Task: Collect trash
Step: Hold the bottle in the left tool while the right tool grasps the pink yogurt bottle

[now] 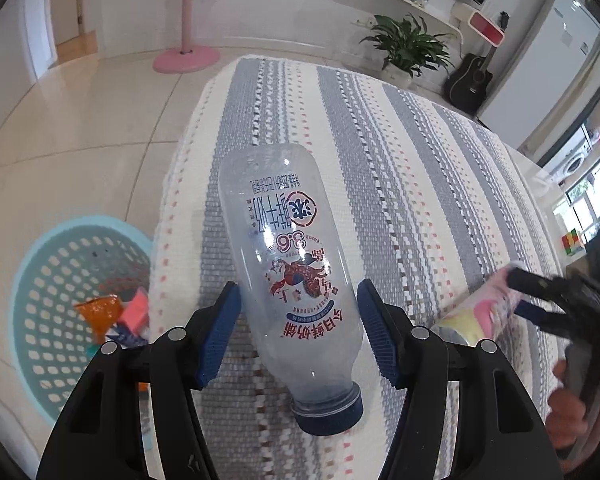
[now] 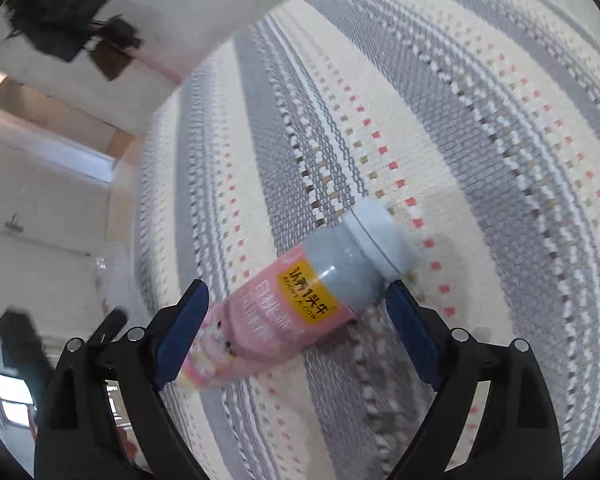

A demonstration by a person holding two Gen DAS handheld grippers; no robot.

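A clear plastic bottle (image 1: 288, 268) with red and blue print and a dark blue cap lies on the striped tablecloth (image 1: 420, 152). My left gripper (image 1: 298, 306) is open with its blue pads on either side of the bottle's lower body; contact is not clear. A pink-labelled bottle (image 2: 296, 308) with a pale blue-white cap lies on the cloth. My right gripper (image 2: 296, 316) is open around it, pads apart from its sides. In the left wrist view the right gripper (image 1: 516, 292) and pink bottle (image 1: 488, 312) show at the right.
A light blue perforated basket (image 1: 60, 308) stands on the floor left of the table and holds an orange wrapper (image 1: 100, 308) and a pink carton. A pink stand base (image 1: 186, 58), a potted plant (image 1: 408, 46) and a black guitar (image 1: 470, 80) are beyond the table.
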